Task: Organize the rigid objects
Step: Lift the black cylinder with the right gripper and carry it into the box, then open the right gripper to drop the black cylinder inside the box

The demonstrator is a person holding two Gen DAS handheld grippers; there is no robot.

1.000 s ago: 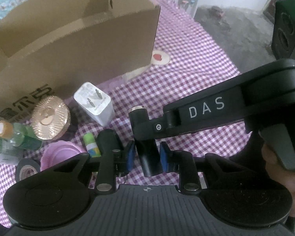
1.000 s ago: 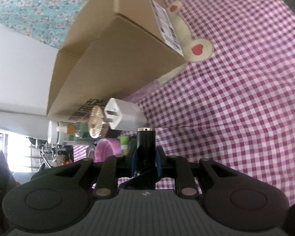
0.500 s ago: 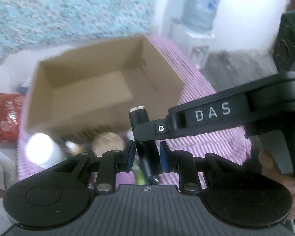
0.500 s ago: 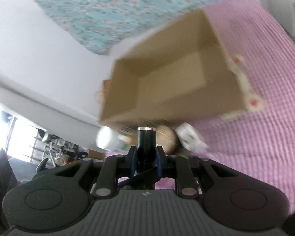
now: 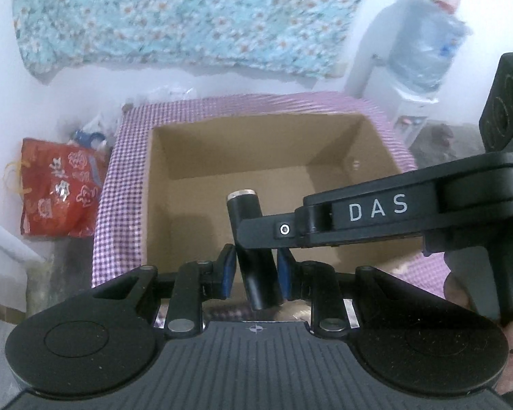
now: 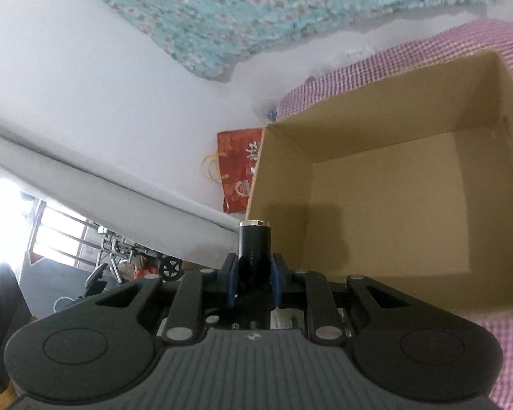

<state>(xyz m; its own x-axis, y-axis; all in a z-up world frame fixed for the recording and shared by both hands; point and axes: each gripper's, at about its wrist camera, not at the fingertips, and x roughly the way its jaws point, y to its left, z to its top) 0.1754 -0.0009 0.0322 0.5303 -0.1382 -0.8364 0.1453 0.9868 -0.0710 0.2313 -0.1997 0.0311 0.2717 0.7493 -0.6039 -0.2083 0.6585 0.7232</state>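
Observation:
A black cylinder with a silver cap point(image 5: 248, 225) is held above the open cardboard box point(image 5: 256, 157). In the left wrist view it stands between the blue pads of my left gripper point(image 5: 254, 270), with a gap to the left pad. My right gripper comes in from the right and its finger point(image 5: 273, 230) crosses the cylinder. In the right wrist view my right gripper point(image 6: 254, 280) is shut on the same cylinder point(image 6: 254, 246), near the left wall of the box point(image 6: 393, 205). The box looks empty inside.
The box sits on a purple checked cloth point(image 5: 119, 188). A red gift bag point(image 5: 58, 191) stands on the floor at the left. A water dispenser point(image 5: 420, 51) is at the back right. A floral cloth point(image 5: 188, 17) hangs on the white wall.
Both grippers rose with the black cylinder from the table among the small items to a height over the box opening. The items on the table dropped out of view.

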